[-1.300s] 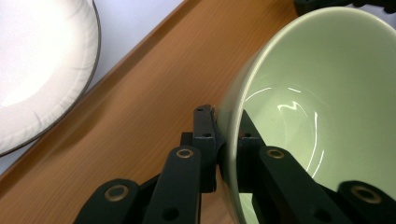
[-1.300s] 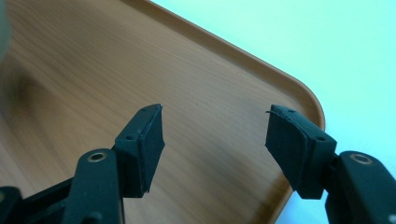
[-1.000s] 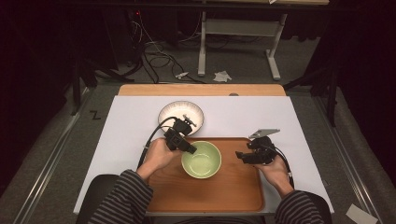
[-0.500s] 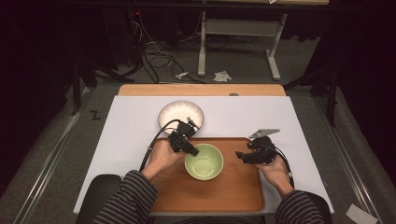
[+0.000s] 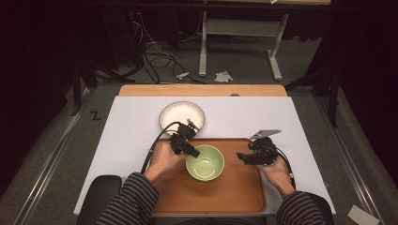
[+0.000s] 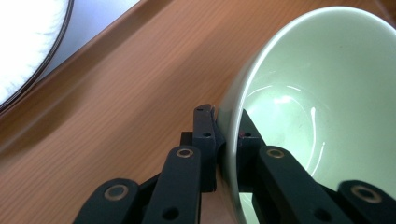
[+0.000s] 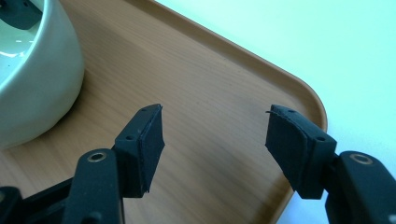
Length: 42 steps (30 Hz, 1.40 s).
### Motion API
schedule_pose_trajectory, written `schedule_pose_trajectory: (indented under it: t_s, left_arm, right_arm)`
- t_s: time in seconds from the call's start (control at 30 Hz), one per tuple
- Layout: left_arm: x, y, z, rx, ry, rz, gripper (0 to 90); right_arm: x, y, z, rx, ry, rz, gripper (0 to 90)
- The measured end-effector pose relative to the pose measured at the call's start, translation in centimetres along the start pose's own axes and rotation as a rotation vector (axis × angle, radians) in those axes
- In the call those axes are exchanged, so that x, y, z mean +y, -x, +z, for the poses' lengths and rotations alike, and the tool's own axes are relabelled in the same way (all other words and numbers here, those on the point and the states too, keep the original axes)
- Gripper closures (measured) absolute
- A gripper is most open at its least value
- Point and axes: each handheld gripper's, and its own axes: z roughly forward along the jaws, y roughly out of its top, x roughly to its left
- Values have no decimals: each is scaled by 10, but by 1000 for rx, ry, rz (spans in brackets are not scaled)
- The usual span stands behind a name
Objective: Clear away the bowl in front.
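My left gripper (image 6: 227, 135) pinches the rim of the green bowl (image 5: 205, 162), one jaw inside and one outside. The bowl seems to sit on the wooden tray (image 5: 244, 197), perhaps slightly tipped. My right gripper (image 7: 215, 140) hangs over the tray, jaws spread wide, holding nothing.

- I am working in what looks like a lab or recording room, not a home.
- My table (image 5: 131, 122) is a plain wooden top under a white sheet, lit brightly while the surroundings stay dark.
- Loose cables (image 5: 155, 51) lie tangled on the grey carpet (image 5: 56, 140) beyond it.
- A metal desk frame (image 5: 239, 44) stands further back, with crumpled paper (image 5: 223, 76) on the floor beside it.
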Motion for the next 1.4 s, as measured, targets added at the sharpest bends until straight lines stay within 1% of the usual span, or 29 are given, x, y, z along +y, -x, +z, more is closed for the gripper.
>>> schedule_pose_trajectory:
  t_s: [0.1,0.23,0.4,0.63,0.87,1.03,1.23,1.27,1.3,1.33,1.4]
  left_arm:
    - [0,1,0,5,3,4,837]
    - [0,3,0,22,16,14,836]
    - [-1,4,1,32,32,20,835]
    - [-4,3,3,36,41,11,834]
    - [-5,5,4,51,50,24,829]
    - [-5,6,5,57,58,22,820]
    - [-5,8,5,65,68,28,756]
    - [-5,9,4,69,75,28,735]
    - [-5,9,3,71,78,28,687]
    - [-5,9,2,73,87,26,662]
    - [-5,10,-1,72,98,35,627]
  right_arm:
    - [0,0,0,0,1,-2,382]
    - [0,0,0,0,-3,-4,382]
    - [0,0,0,-1,-5,-1,382]
    - [0,0,0,-1,-6,-4,383]
    - [0,-1,0,-5,-4,-7,382]
    - [0,-1,1,-4,-6,-8,382]
    - [0,0,0,-1,-5,-5,382]
    - [0,0,0,-1,-5,-4,382]
    - [0,-1,1,1,-4,-6,382]
    - [0,-1,1,3,-3,-8,382]
    - [0,-1,1,7,-6,-9,381]
